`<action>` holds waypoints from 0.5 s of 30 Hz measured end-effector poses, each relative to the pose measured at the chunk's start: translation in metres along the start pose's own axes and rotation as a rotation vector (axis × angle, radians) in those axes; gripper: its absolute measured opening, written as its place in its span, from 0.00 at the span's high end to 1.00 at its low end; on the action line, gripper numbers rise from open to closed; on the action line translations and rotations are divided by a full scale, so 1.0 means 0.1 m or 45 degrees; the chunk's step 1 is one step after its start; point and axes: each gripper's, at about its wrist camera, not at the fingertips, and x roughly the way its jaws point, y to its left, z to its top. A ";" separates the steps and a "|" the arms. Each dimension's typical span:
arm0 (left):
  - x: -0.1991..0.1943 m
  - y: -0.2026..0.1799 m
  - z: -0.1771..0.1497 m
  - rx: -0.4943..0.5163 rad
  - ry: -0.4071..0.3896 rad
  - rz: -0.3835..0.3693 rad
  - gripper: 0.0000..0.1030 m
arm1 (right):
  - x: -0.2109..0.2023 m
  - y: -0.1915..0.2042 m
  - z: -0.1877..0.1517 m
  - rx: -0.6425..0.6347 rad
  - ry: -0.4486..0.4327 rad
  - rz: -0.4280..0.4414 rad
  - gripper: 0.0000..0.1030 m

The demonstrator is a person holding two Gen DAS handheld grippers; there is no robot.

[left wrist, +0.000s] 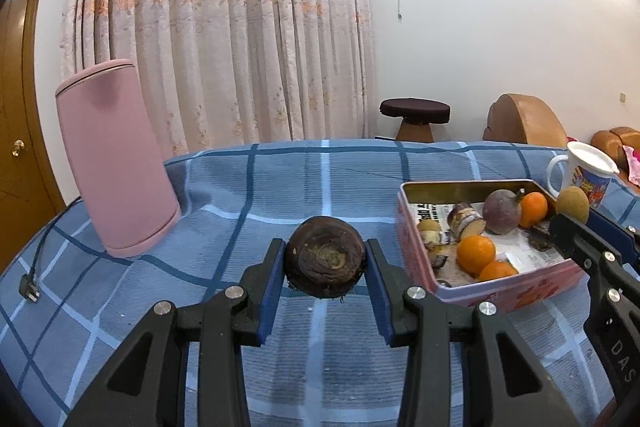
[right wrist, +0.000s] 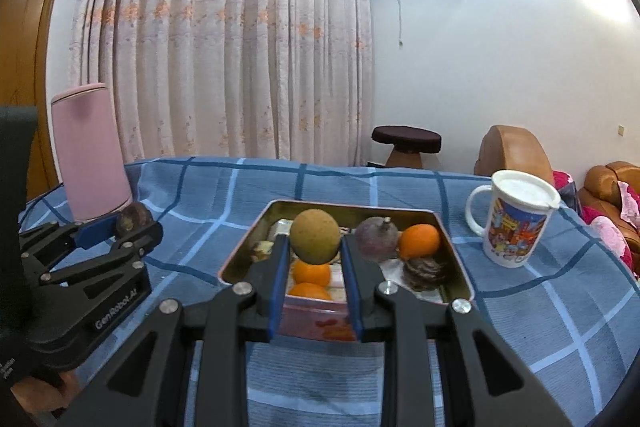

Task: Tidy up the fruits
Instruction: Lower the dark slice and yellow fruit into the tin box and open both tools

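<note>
Holding a fruit in each claw, you have both hands up over the counter (left wrist: 320, 183) with the blue checked cloth.

Your right claw (right wrist: 315, 247) squeezes a round yellow-green fruit (right wrist: 315, 235) between its blue pads. That fruit hangs right over the tin (right wrist: 456, 259), above the near half where two oranges (right wrist: 311, 273) lie. So the tin is straight below this claw, and I think the next move is just down and let go. A purple fruit (right wrist: 377, 239) and another orange (right wrist: 420, 245) sit a bit to the right inside the tin, so drop it gently or it may bump them.

Your left claw (left wrist: 325, 259) grips a dark brown fruit (left wrist: 325, 257), round and a little flat, with its rough end facing the camera. It is off the cloth, out to the left of the tin (left wrist: 416, 227). The tin lies to this claw's right, and your right claw (left wrist: 568, 223) is already there. So the right hand is nearer and should go first, I think. Then the left one can swing right.

A pink pot (left wrist: 116, 159) stands far left, and a mug (right wrist: 516, 219) stands right of the tin.
</note>
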 end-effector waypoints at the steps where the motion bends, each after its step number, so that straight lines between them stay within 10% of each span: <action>1: 0.01 -0.02 0.00 -0.008 0.004 -0.010 0.60 | 0.00 -0.02 0.00 0.002 0.001 -0.004 0.72; 15: 0.06 -0.44 0.06 0.041 0.013 -0.092 0.60 | 0.01 -0.38 0.01 0.018 0.002 -0.073 0.72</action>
